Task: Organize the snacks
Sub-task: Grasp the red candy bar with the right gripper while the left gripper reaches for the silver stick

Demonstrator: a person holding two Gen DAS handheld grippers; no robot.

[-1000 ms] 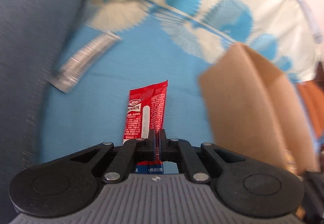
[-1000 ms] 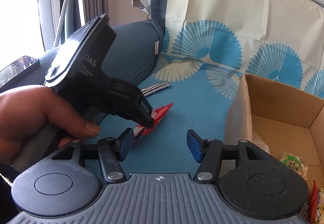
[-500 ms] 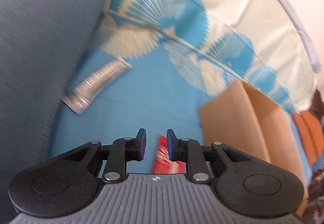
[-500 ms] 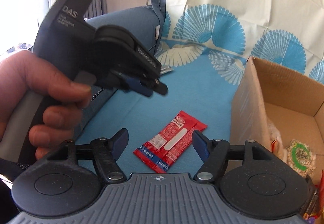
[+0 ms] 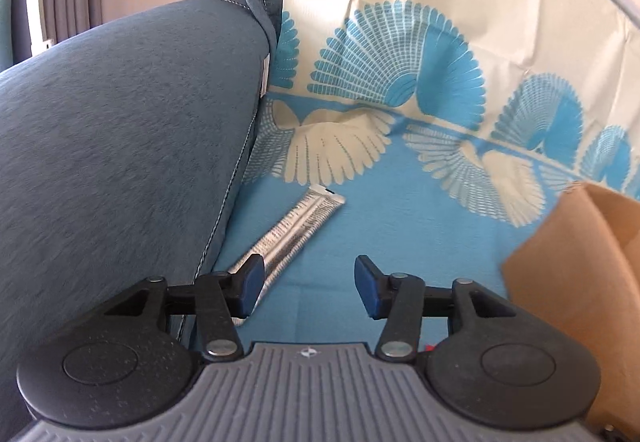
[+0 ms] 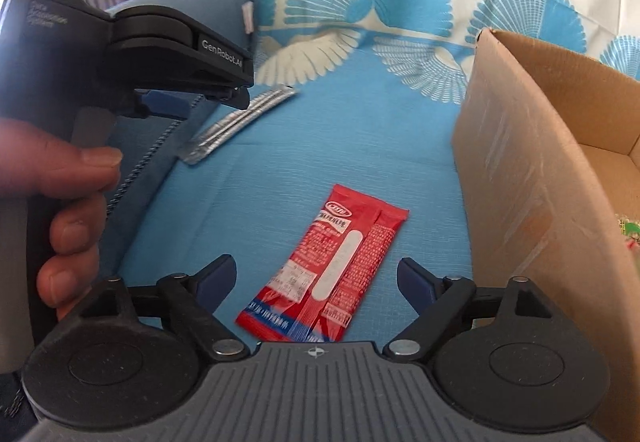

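A red snack packet (image 6: 324, 270) lies flat on the blue cloth, just in front of my open, empty right gripper (image 6: 316, 278). A silver snack packet (image 5: 292, 234) lies against the sofa arm; it also shows in the right wrist view (image 6: 240, 122). My left gripper (image 5: 310, 282) is open and empty, raised above the cloth near the silver packet's near end; in the right wrist view it (image 6: 180, 98) is seen held in a hand at the left. A cardboard box (image 6: 532, 170) stands on the right with snacks inside.
The grey-blue sofa arm (image 5: 120, 146) rises on the left. A cream and blue patterned cloth (image 5: 400, 82) covers the seat and the backrest. The box's corner (image 5: 568, 266) is close on the left gripper's right.
My left gripper let go of the red packet, opened wide and lifted away towards the silver packet. The red packet now lies on the cloth in front of my right gripper.
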